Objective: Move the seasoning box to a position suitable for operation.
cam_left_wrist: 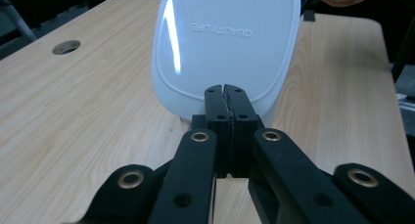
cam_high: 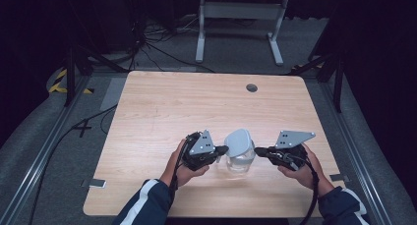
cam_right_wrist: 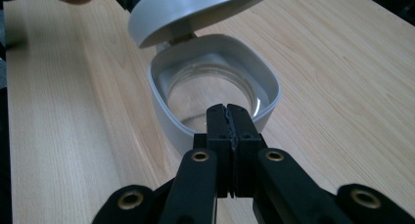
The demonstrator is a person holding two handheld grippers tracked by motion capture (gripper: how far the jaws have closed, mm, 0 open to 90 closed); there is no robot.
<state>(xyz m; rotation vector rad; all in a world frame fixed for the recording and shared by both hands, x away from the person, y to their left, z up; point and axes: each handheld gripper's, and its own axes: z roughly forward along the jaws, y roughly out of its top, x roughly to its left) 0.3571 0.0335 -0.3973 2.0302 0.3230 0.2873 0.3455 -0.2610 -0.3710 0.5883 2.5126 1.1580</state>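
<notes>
lid raised on clear jar

the clear jar (cam_high: 240, 161) stands on the wooden table (cam_high: 162, 112) near its front edge, between both grippers. the left gripper (cam_left_wrist: 226, 94) has its jaws pressed together on the edge of the white lid (cam_left_wrist: 225, 43), which is tilted up. the right gripper (cam_right_wrist: 228, 114), jaws closed, grips the jar's grey rim (cam_right_wrist: 166, 116).

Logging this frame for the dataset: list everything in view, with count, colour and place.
Jar: 1, clear, pale grey rim, near-centre of table.
Lid: 1, pale grey, tilted up over the jar, open.
Table: 1, light wood, round hole at far edge.
Frame: 1, white, on floor beyond table.
Cables: several, black, floor at far left.
Left gripper: 1, black, shut at the lid's edge.
Right gripper: 1, black, shut at the jar's rim.
</notes>
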